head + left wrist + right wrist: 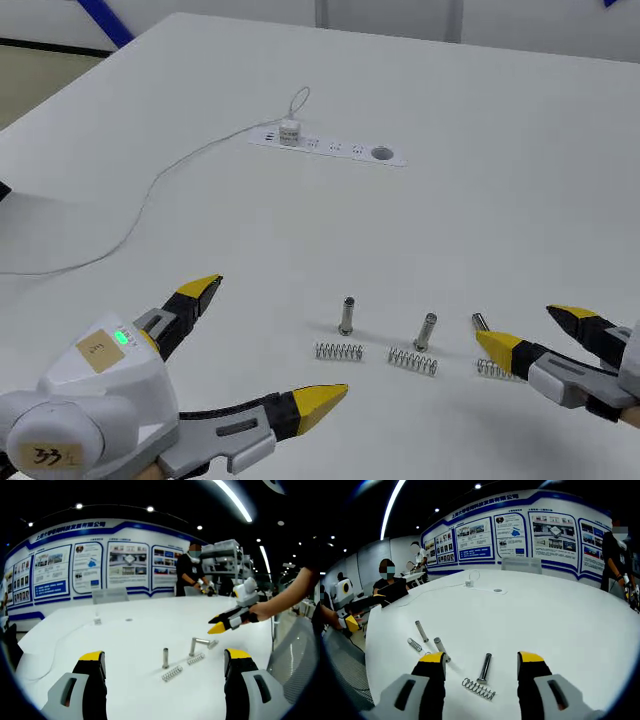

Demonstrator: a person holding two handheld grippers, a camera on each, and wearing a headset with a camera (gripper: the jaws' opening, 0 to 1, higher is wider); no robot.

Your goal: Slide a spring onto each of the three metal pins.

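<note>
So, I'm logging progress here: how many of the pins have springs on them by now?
Nothing is done: the left pin, middle pin and right pin are bare. Nothing in hand: left gripper and right gripper are open, empty. All three springs lie on the table, yet to go on.

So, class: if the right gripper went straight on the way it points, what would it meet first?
Probably the spring lying between the right gripper's open jaws, then the pin just behind; height above the table is unclear.

A white power strip (330, 146) with cable (150, 190) lies on the table (500, 100).
</note>
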